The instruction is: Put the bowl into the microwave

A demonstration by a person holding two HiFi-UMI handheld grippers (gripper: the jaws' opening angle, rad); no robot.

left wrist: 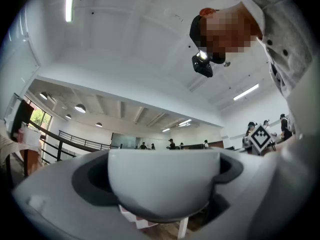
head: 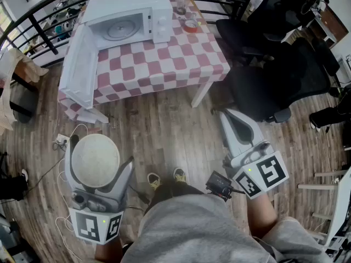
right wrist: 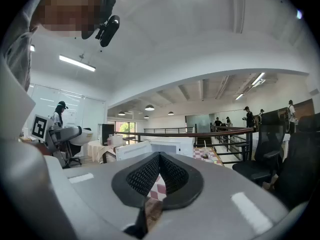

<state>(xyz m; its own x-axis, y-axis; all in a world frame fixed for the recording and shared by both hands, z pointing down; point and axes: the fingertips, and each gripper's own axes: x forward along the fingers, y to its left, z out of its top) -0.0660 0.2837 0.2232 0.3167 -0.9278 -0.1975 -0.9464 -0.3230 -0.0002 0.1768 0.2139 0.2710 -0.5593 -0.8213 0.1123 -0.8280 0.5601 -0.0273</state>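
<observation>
The white bowl (head: pixel 94 160) is off the table and held upright in the left gripper (head: pixel 100 152), whose 2 jaws are spread wide around its sides and press on it. It sits low at the person's left, above the wood floor (head: pixel 164 141).

The right gripper (head: pixel 230 119) has its jaws closed together with nothing between them.

The white microwave (head: pixel 134 15) stands on the table with the red-and-white checked cloth (head: pixel 164 64), well apart from the bowl. Its door (head: pixel 77 67) is swung fully open, and the glass turntable (head: pixel 123 29) inside is bare.

As a judgement, 2 steps look done: the door is open and the bowl is in hand. What remains is to carry the bowl to the table, pass it level through the opening, set it on the turntable and release it. The task sentence does not ask for the door to be closed.
</observation>
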